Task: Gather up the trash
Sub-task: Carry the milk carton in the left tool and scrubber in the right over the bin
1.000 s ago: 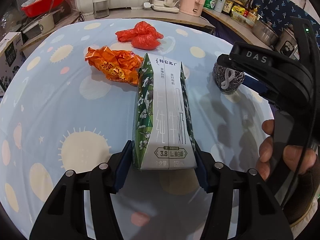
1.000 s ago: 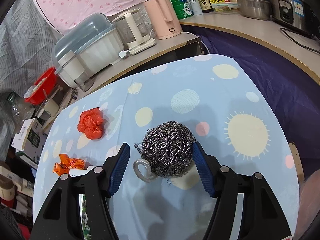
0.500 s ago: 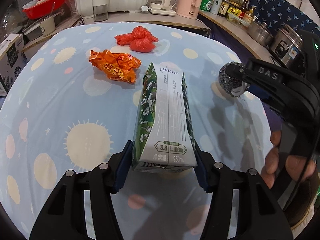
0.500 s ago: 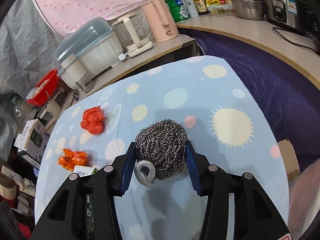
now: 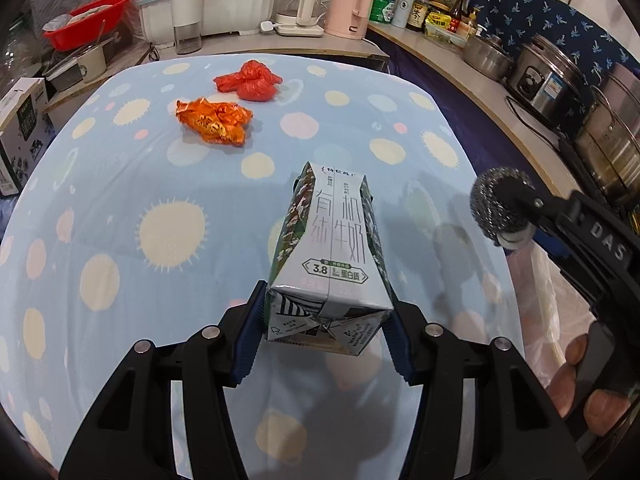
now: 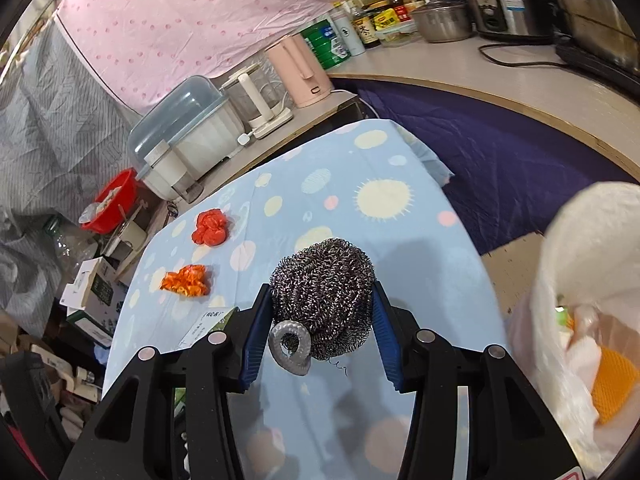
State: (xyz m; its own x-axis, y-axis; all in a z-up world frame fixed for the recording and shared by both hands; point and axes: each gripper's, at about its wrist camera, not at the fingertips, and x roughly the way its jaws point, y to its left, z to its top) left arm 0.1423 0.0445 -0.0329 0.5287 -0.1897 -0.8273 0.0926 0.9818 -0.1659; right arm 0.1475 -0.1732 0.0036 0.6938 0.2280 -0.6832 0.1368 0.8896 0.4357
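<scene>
Steel-wool scourer [image 6: 324, 300] sits clamped in the right gripper [image 6: 320, 336]; the left gripper [image 5: 326, 336], jaws closing, pinches a milk carton [image 5: 330, 256] above the desk [image 5: 120, 208].

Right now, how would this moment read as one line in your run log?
left tongs: closing on milk carton | right tongs: gripping steel scourer | on table: orange wrapper, red bag

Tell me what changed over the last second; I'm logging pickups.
The right hand-held gripper closed on the steel scourer and lifted it toward the white bag. The left hand-held gripper raised the milk carton off the tablecloth. The orange wrapper and red bag stayed put.
</scene>
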